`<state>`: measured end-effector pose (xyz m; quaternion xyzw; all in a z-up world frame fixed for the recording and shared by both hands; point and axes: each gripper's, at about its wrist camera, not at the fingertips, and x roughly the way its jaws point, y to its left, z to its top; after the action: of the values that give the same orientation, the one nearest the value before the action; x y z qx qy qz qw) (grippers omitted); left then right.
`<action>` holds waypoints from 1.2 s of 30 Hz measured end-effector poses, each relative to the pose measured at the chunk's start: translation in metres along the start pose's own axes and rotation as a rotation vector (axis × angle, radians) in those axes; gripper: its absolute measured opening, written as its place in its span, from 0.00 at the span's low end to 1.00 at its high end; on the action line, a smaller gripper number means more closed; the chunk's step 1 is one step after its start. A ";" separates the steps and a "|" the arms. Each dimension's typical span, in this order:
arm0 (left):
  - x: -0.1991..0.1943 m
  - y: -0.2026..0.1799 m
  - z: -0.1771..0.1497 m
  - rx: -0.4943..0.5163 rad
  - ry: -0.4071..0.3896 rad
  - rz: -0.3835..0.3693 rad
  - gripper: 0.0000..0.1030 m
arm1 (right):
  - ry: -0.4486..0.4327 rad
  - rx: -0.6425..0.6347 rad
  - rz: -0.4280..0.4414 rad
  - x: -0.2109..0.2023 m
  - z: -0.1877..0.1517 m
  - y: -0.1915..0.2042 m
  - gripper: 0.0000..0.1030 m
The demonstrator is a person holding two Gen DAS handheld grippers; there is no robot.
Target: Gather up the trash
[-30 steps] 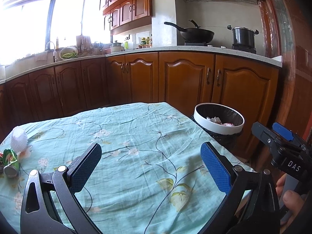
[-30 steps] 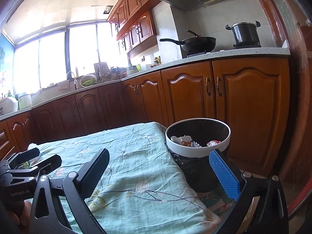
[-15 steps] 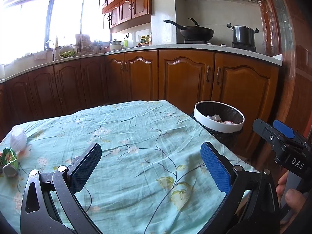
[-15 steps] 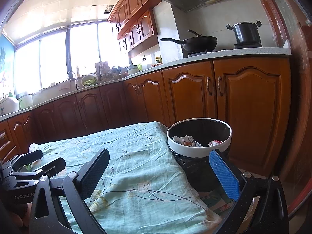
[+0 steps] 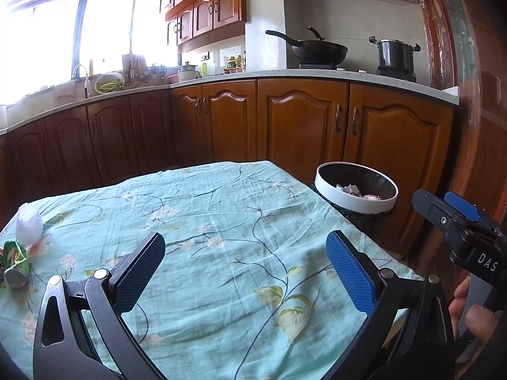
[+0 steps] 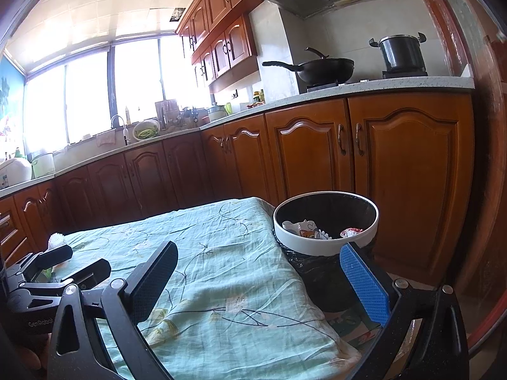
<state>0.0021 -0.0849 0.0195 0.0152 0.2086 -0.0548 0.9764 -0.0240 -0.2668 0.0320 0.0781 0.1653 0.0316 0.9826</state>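
A white foam fruit net (image 5: 29,224) and a crushed green can (image 5: 14,267) lie at the table's left edge; the net also shows in the right wrist view (image 6: 56,240). A white-rimmed trash bin (image 5: 356,190) with a black liner stands off the table's right side and holds scraps; it also shows in the right wrist view (image 6: 325,221). My left gripper (image 5: 245,272) is open and empty above the table's near middle. My right gripper (image 6: 256,278) is open and empty over the table's right edge, near the bin.
The table carries a teal floral cloth (image 5: 206,221). Wooden kitchen cabinets (image 5: 301,126) line the far side, with a wok (image 5: 317,47) and pot (image 5: 394,55) on the counter. A brown door frame (image 6: 488,158) stands at the right.
Both views have shifted only slightly; the left view has tipped up a little. Both grippers stay open and empty.
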 end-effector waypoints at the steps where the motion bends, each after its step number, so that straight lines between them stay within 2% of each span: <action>1: 0.000 0.000 0.000 0.000 0.001 -0.001 1.00 | 0.000 0.000 0.001 0.000 0.000 0.000 1.00; 36: 0.009 0.003 0.001 0.009 0.013 -0.013 1.00 | 0.005 0.011 0.009 0.008 -0.001 0.000 1.00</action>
<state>0.0108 -0.0825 0.0172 0.0183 0.2147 -0.0621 0.9745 -0.0168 -0.2660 0.0291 0.0839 0.1678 0.0352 0.9816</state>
